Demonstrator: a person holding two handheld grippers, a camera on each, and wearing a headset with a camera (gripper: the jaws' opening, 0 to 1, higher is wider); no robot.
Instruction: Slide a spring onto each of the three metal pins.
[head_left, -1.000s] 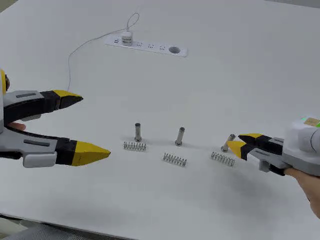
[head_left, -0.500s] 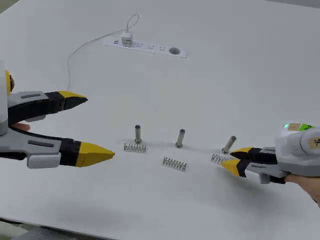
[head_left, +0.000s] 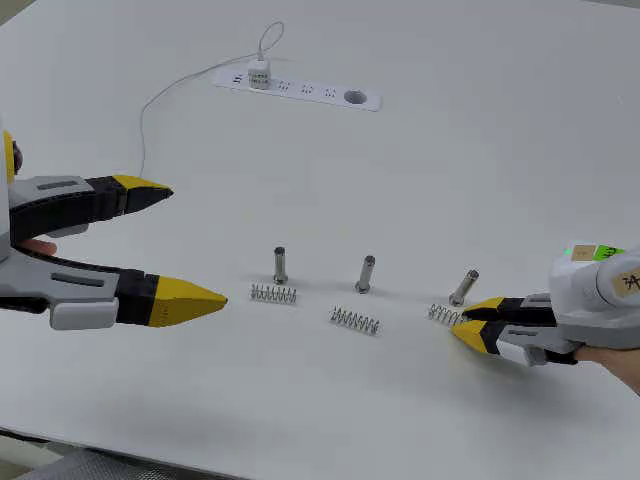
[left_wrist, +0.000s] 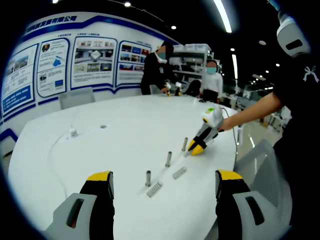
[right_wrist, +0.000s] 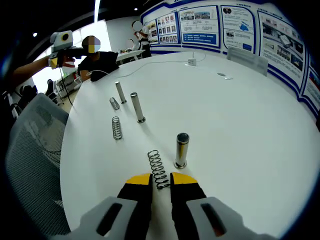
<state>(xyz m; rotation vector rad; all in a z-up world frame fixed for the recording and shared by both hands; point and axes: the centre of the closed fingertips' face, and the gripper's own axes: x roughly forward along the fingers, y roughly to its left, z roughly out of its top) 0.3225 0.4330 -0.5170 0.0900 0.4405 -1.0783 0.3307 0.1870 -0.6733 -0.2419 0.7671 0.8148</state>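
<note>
Jaws on R claw (right_wrist: 160, 179) sit a thin gap apart, low on the table (head_left: 480, 150), w/ the near end of R spring (right_wrist: 158, 168) right in that gap. Can't tell if the pads are biting the coil or just flanking it. In right gripper view that spring lies flat, long axis abt 11-to-5, near end at the tips, far end pointing away twd 11. R pin (right_wrist: 181, 149) stands on its base just beside it, at 1 o'clock from the tips, clear of spring and claw, dark top face up.

Head view: 3 pins in a row running 9-to-3. L pin (head_left: 280, 265), mid pin (head_left: 366, 273) and R pin all stand upright, long axes rising off the table. Each has a spring flat on the table near its foot, at abt 7 o'clock: L spring (head_left: 273, 294), mid spring (head_left: 355, 320), R spring. Spring axes run roughly 9-to-3, dipping a touch twd 4. All 3 lie beside their pins, none threaded on yet. R claw comes in from 3 o'clock, tips pointing 9, meeting R spring's 3 o'clock end.

L claw (head_left: 195, 243) sits at 9 o'clock of the row, well apart from L pin, jaws spread wide, nothing between them, tips pointing 3. In left gripper view the whole row lies ahead between those wide-set tips, R claw at its far end.

Power strip (head_left: 297, 90) at 12 o'clock on the far side, cable (head_left: 150, 110) curling off twd 8.
</note>
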